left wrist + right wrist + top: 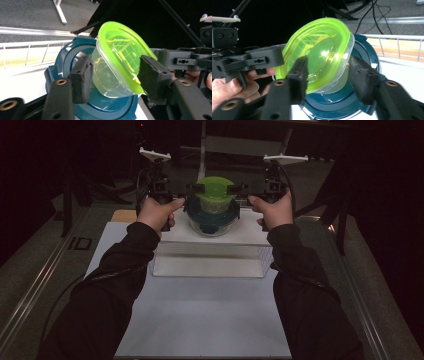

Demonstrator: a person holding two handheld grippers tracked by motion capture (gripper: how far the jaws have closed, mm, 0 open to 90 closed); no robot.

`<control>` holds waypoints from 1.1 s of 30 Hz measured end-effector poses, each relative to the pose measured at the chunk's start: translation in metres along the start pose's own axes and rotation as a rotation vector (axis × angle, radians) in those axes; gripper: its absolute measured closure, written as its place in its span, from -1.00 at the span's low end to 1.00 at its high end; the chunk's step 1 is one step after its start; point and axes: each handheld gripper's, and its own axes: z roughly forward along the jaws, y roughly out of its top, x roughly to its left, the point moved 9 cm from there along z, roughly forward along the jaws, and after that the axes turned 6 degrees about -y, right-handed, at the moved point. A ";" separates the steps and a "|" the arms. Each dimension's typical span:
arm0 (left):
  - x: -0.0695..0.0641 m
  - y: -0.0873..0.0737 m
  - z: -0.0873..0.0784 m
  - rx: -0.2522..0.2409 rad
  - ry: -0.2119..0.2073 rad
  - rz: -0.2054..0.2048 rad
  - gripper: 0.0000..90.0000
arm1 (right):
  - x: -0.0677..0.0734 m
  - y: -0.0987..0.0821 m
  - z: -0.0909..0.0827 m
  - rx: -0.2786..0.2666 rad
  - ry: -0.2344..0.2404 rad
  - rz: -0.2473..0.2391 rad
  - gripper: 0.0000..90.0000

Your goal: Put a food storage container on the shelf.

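Resting on the blue-lidded container [212, 217], the green-lidded tub [215, 195] is sitting between the parted left gripper [192, 187] and right gripper [239, 187]; both are best drawn back level, avoiding its rim

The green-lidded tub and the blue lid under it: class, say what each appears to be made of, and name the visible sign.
Green-lidded tub: likely thin clear plastic; you see straight through its wall. Its green lid looks like translucent glossy plastic, with bright highlights and moulded lines showing through. Blue lid: probably opaque moulded plastic with a smooth, slightly shiny finish and stepped concentric rings.
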 end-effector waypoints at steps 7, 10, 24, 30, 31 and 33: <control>-0.012 -0.004 -0.017 -0.036 -0.083 0.069 -0.34 | 0.001 -0.002 -0.011 -0.029 0.026 -0.040 -0.30; -0.018 -0.008 -0.025 -0.058 -0.094 0.109 -0.52 | 0.003 -0.007 -0.016 -0.039 0.034 -0.074 -0.40; -0.043 -0.054 -0.041 -0.034 -0.152 0.269 -0.90 | 0.010 -0.043 -0.034 -0.068 0.035 -0.183 -0.53; -0.042 -0.074 -0.047 -0.046 -0.152 0.309 -0.93 | 0.008 -0.066 -0.038 -0.073 0.039 -0.210 -0.52; -0.041 -0.078 -0.047 -0.046 -0.149 0.312 -0.93 | 0.007 -0.072 -0.038 -0.069 0.034 -0.222 -0.52; -0.039 -0.088 -0.048 -0.038 -0.151 0.316 -0.93 | 0.008 -0.082 -0.038 -0.066 0.045 -0.236 -0.53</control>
